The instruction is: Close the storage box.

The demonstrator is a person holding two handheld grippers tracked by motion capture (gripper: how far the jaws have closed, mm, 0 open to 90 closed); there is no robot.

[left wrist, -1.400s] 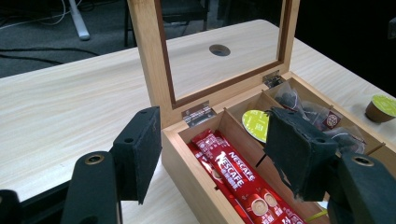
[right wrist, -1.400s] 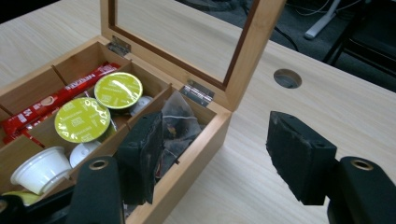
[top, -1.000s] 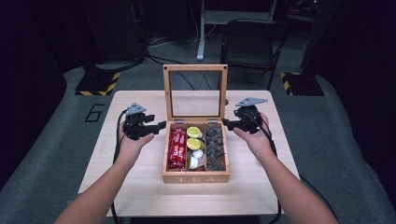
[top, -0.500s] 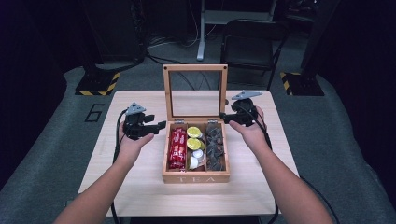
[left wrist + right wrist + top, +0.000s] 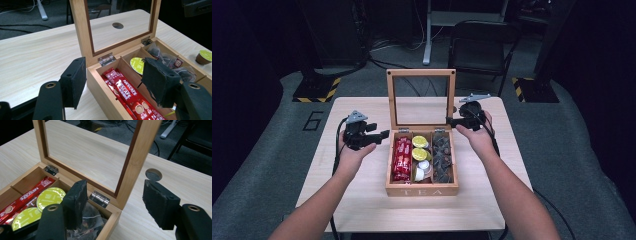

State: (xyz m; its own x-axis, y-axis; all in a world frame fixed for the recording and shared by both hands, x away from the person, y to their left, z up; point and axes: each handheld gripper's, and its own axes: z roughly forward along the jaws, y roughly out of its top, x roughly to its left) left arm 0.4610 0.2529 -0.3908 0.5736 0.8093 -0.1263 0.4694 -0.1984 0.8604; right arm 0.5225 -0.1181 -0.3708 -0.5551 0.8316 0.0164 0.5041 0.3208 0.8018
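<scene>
Bamboo tea box [image 5: 422, 189] with three compartments sits near the middle of the pale wooden table [image 5: 362, 210], its glass-paned lid [image 5: 421, 97] standing upright on two small hinges at the back edge. That upright lid leaves the contents reachable from above: red Nescafe coffee sticks [image 5: 126, 93] lie lengthwise in the left compartment, yellow-green foil-topped capsules [image 5: 419, 147] fill the middle one, and clear sachets of dark tea [image 5: 442, 157] crowd the right one. One more green-topped capsule [image 5: 204, 56] stands on the table beyond the box, as the left gripper view shows.

The left gripper [image 5: 379, 136] hovers just beside the box's left wall, jaws parted with nothing between them, aimed level across the coffee sticks. The right gripper [image 5: 453, 121] is up at the lid's right post, near the hinge, also parted and empty; the right gripper view shows the post standing between its two pads without either pressing on it. This looks like a set-up to swing the lid down, with the left hand waiting clear.

Against the earlier pictures, the right hand has slid inward and toward the lid frame, while the left hand and the box contents are unchanged.
</scene>
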